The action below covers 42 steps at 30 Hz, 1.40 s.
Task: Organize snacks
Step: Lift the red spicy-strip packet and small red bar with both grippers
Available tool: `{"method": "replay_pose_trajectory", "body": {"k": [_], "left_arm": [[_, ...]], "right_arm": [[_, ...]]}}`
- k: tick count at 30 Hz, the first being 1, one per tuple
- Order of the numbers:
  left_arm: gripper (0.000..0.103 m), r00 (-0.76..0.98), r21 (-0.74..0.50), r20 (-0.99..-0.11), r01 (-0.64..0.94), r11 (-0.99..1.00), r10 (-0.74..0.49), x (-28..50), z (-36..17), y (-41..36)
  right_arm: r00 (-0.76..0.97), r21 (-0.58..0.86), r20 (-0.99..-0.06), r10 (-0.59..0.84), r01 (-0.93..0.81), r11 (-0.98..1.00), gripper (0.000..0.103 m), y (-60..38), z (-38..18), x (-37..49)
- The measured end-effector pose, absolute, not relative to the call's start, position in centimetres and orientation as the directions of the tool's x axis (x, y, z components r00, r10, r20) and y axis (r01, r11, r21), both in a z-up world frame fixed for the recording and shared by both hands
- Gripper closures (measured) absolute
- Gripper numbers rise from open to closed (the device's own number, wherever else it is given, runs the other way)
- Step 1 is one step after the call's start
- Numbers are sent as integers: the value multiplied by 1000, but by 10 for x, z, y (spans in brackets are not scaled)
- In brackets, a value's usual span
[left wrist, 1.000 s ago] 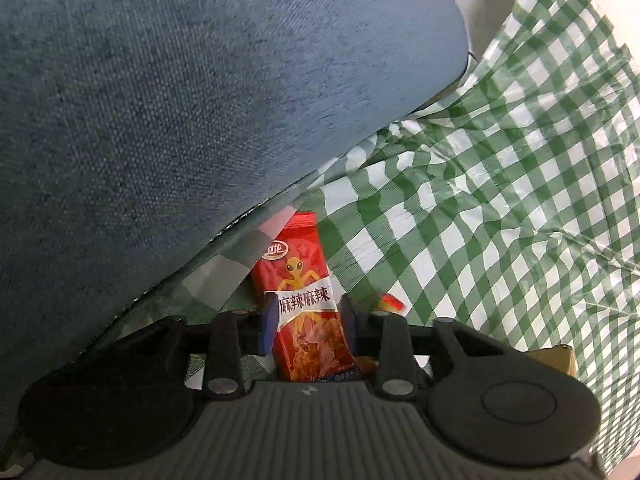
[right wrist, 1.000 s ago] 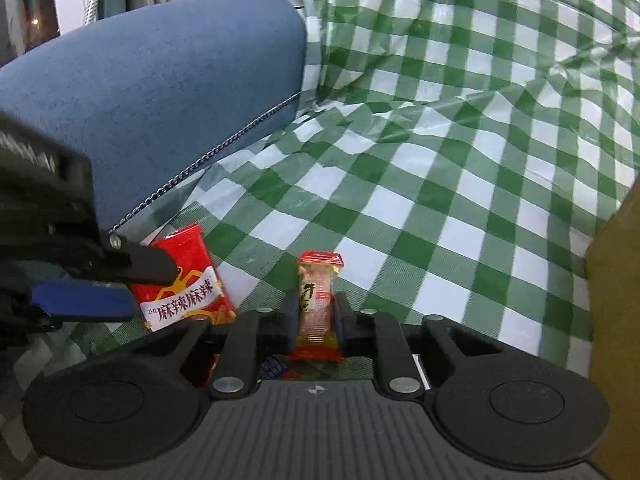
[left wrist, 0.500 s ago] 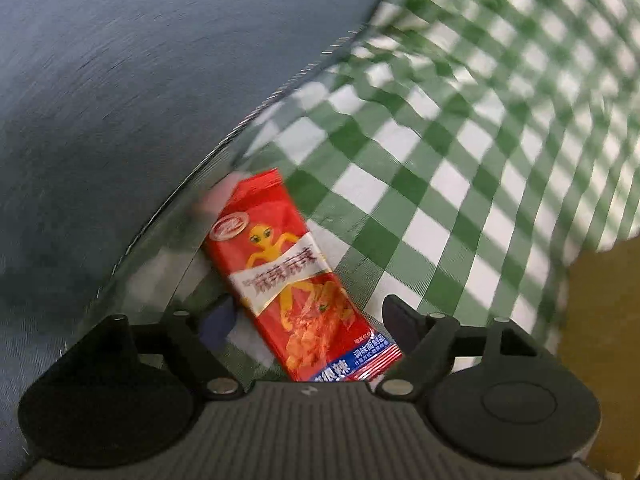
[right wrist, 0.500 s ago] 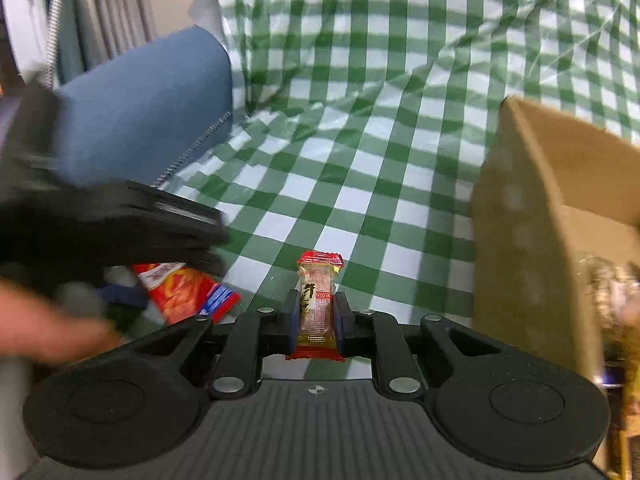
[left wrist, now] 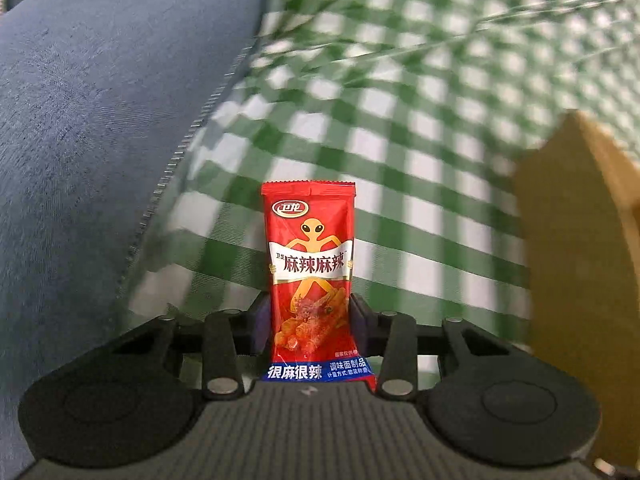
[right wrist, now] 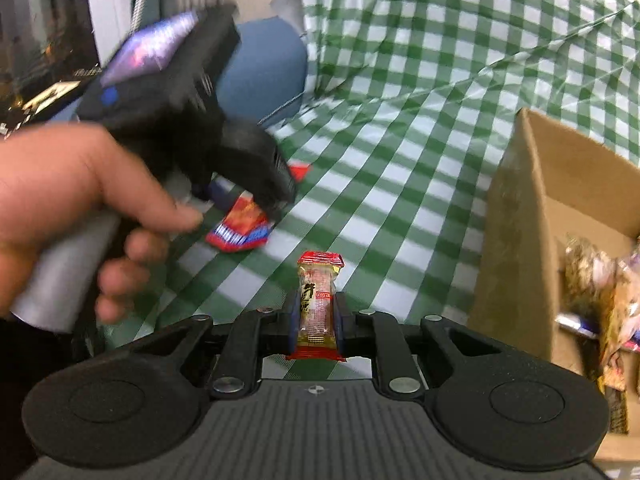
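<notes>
left gripper jaws are closing on the red spicy packet, held upright between them. right gripper jaws are clamping the small snack bar, likely heading for the cardboard box to their right.

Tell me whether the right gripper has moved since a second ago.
Yes. The right gripper, shut on its small snack bar, has moved right, away from the blue cushion toward the cardboard box.
</notes>
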<state>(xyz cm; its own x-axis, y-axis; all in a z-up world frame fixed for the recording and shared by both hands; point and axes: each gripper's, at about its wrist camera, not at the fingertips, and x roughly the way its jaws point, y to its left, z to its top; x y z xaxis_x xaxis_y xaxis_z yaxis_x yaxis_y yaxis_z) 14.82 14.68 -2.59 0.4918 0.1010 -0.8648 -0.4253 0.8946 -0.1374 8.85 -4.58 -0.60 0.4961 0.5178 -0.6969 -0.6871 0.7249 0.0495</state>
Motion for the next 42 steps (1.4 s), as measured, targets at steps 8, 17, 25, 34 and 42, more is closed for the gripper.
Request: {"method": "replay_pose_trajectory", "body": {"k": [8, 17, 25, 34, 42], "left_arm": [[58, 604, -285, -796, -307, 908, -45, 102, 8, 125], [58, 448, -128, -894, -293, 947, 18, 115, -22, 116], [57, 358, -85, -933, -280, 956, 22, 129, -42, 113], [50, 326, -58, -945, -274, 960, 36, 132, -51, 111], [47, 324, -44, -945, -269, 962, 47, 134, -52, 107]], "right_arm": [[452, 84, -729, 514, -686, 723, 85, -48, -24, 79], [446, 84, -755, 481, -661, 745, 85, -63, -56, 71], [423, 80, -782, 458, -661, 746, 83, -61, -66, 75], [422, 75, -784, 456, -664, 744, 82, -60, -67, 76], [423, 71, -784, 454, -666, 743, 81, -59, -67, 76]]}}
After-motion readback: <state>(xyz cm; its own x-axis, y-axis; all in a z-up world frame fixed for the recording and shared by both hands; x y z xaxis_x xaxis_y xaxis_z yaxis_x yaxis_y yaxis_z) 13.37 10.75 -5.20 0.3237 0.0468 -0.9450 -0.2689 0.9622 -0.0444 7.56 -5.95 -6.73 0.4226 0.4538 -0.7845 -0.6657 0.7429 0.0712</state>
